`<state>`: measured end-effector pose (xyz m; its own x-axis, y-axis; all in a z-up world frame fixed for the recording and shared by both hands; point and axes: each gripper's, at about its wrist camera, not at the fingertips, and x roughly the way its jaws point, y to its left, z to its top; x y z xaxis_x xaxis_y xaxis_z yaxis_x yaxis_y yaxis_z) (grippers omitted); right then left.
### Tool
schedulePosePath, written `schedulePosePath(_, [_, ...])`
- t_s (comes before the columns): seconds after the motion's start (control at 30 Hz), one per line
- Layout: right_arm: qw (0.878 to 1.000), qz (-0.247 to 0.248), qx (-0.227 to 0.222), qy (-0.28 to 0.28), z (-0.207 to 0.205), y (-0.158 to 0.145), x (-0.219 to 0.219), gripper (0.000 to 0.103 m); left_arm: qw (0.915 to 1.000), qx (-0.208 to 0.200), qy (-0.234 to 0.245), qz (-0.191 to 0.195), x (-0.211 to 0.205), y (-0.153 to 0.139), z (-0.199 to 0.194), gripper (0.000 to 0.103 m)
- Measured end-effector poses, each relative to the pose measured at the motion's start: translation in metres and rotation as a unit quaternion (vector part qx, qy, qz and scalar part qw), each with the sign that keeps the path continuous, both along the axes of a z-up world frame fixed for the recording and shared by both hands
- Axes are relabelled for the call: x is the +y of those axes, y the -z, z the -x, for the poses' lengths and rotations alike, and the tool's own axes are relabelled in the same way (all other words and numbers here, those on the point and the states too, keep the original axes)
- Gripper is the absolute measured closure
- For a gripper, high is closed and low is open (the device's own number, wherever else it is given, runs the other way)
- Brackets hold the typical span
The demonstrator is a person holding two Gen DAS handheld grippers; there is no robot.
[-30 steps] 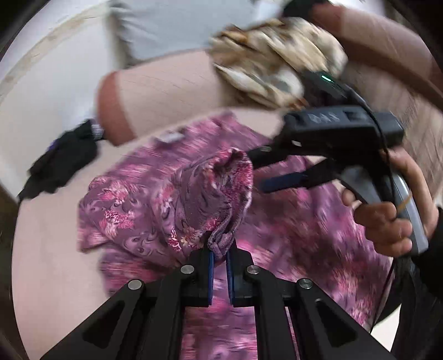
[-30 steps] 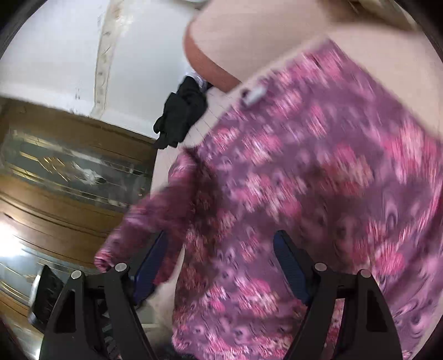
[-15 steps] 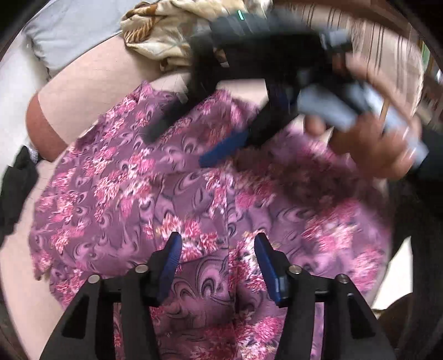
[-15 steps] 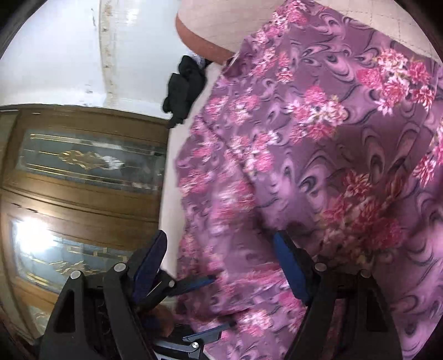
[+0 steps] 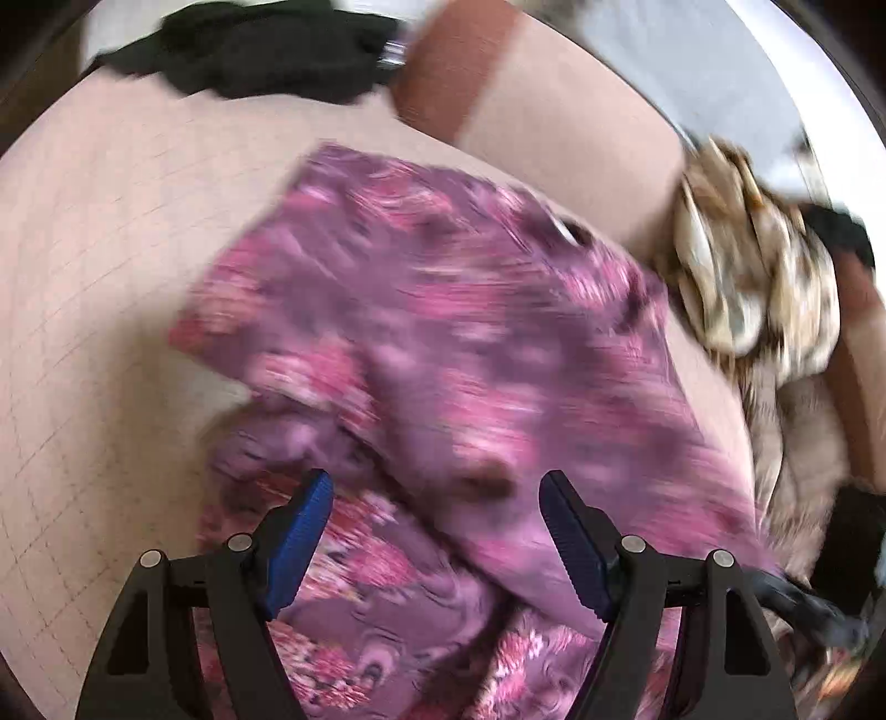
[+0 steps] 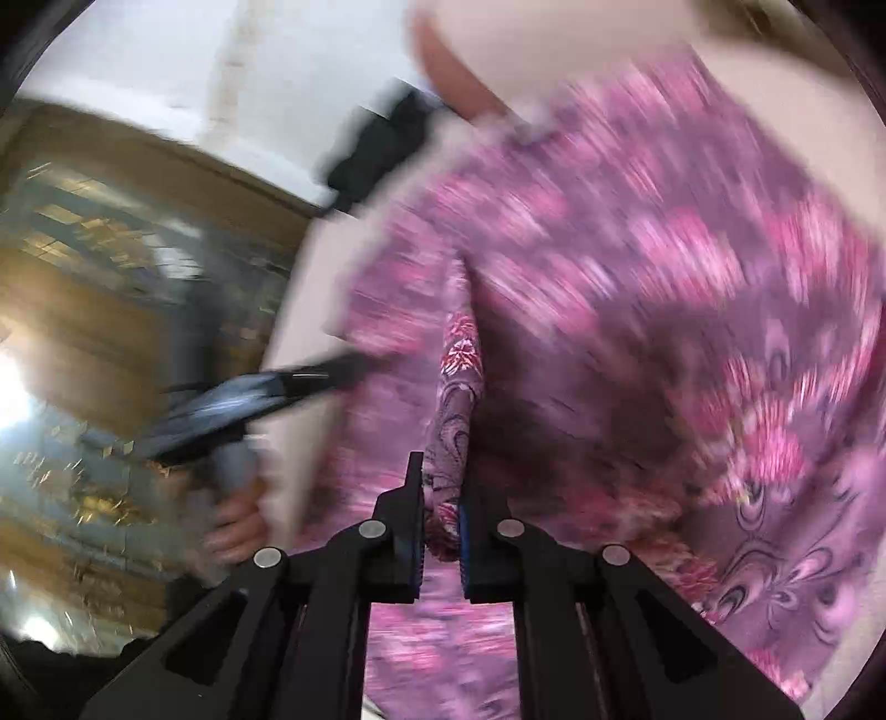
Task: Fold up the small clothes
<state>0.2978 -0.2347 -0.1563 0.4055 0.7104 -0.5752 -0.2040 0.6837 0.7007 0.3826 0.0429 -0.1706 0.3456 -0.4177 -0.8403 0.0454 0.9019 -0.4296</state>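
Centrally, a purple floral garment (image 5: pixel 443 343) is spread over a beige quilted surface (image 5: pixel 111 266). A pinched fold of its fabric is clamped between the closed fingers of the right claw (image 6: pixel 441 526). The left claw (image 5: pixel 437 531) is held apart above the cloth, gripping nothing. A patterned brown cloth (image 5: pixel 758 277) and a black item (image 5: pixel 266 50) are seen near the far edge.

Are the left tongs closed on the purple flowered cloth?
No, the left tongs stand wide open above the purple flowered cloth, with a clear gap between the two blue fingers.
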Motion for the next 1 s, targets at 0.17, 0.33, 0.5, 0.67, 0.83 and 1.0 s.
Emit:
schedulePosePath(0.17, [0.999, -0.012, -0.042, 0.023, 0.023, -0.051, -0.015, 0.094, 0.9972, 0.017, -0.045, 0.058, 0.028, 0.004, -0.01, 0.022])
schedulePosePath(0.33, [0.995, 0.005, 0.042, 0.088, 0.041, -0.016, -0.044, 0.094, 0.9914, 0.053, -0.078, 0.09, 0.042, 0.021, -0.015, 0.022])
schedulePosePath(0.5, [0.992, 0.007, 0.076, 0.098, 0.069, 0.007, -0.043, 0.094, 0.9879, 0.055, -0.117, 0.086, 0.06, 0.021, -0.016, 0.022])
schedulePosePath(0.67, [0.987, 0.008, 0.093, 0.133, 0.081, 0.01, -0.058, 0.094, 0.9848, 0.068, -0.139, 0.079, 0.073, 0.028, -0.019, 0.022])
schedulePosePath(0.83, [0.976, 0.102, 0.132, 0.142, 0.082, 0.036, -0.069, 0.088, 0.9806, 0.076, -0.157, 0.09, 0.081, 0.031, -0.021, 0.024])
schedulePosePath(1.0, [0.977, 0.1, 0.101, 0.159, 0.089, 0.016, -0.085, 0.069, 0.9768, 0.063, -0.163, 0.125, 0.088, 0.017, -0.019, 0.026])
